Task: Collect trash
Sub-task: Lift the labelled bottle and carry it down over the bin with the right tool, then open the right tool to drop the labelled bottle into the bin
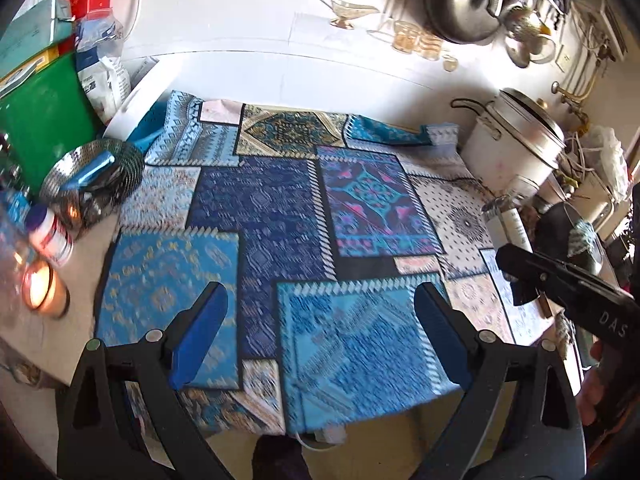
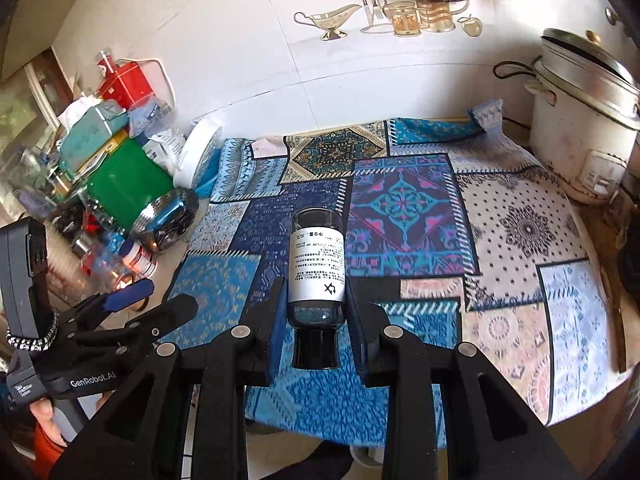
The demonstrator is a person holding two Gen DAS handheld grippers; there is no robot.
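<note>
The right tongs (image 2: 316,312) hold one dark glass bottle with a white label (image 2: 317,264), lifted above the blue patchwork cloth (image 2: 420,216) on the table. The left tongs (image 1: 320,344) stand wide and empty. One white rice cooker (image 2: 580,136) stands right; one green box (image 2: 128,184) and one perforated steel bowl (image 1: 94,178) crowd the left.

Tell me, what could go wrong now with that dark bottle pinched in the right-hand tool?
The right gripper holds the dark bottle only near its capped end, with most of the body sticking out beyond the fingers, so it might tilt or slip onto the patterned cloth. The left gripper is open and empty close beside it, so the two tools could bump. A careless swing could also disturb the clutter around the green box.
</note>
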